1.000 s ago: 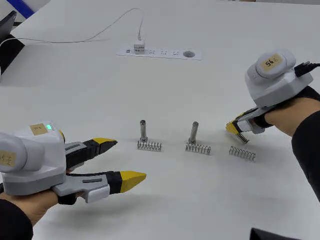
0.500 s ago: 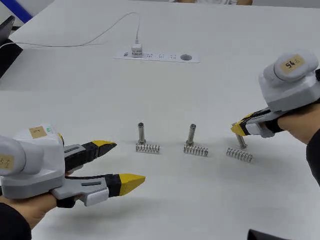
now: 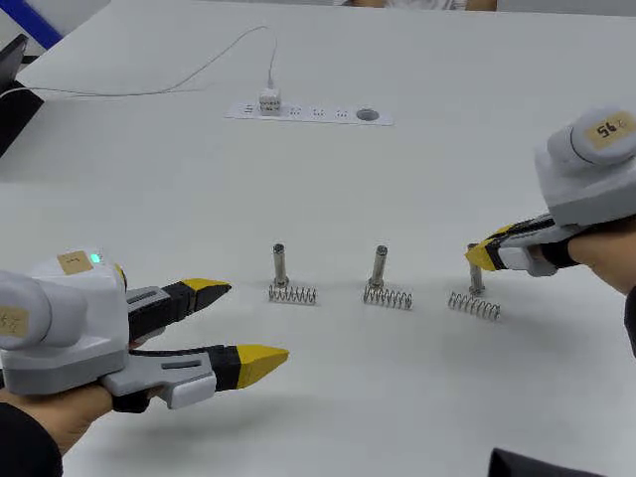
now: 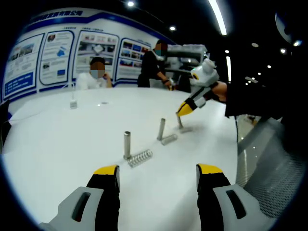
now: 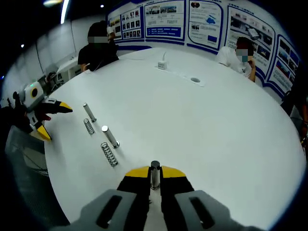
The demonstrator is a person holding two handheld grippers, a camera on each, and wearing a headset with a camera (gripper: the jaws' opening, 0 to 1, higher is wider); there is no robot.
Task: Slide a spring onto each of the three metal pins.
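The right gripper (image 3: pixel 484 256) has its yellow-tipped jaws pressed onto the upper part of the right pin (image 3: pixel 476 281), which stands upright towards the right edge of the white worktop (image 3: pixel 417 179). In the right gripper view the same gripper (image 5: pixel 154 170) shows its two jaws drawn together with the right pin (image 5: pixel 154 179) pinched between them. The left gripper (image 3: pixel 237 323) hovers over the near left corner of the worktop with its jaws spread wide and nothing between them, and in its own view the left gripper (image 4: pixel 158 175) points along the row of pins. The left pin (image 3: pixel 279 264) and the middle pin (image 3: pixel 379 265) stand upright and free in the middle of the worktop, in one line with the right pin, roughly parallel to the near edge. One spring lies flat on the near side of each pin, just beside its foot: the left spring (image 3: pixel 292 294), the middle spring (image 3: pixel 388 297) and the right spring (image 3: pixel 473 306). No spring sits on a pin. A white power strip (image 3: pixel 308 112) lies towards the far edge, with a white plug (image 3: pixel 268 97) in it and a thin cable (image 3: pixel 199 73) trailing off to the far left corner.
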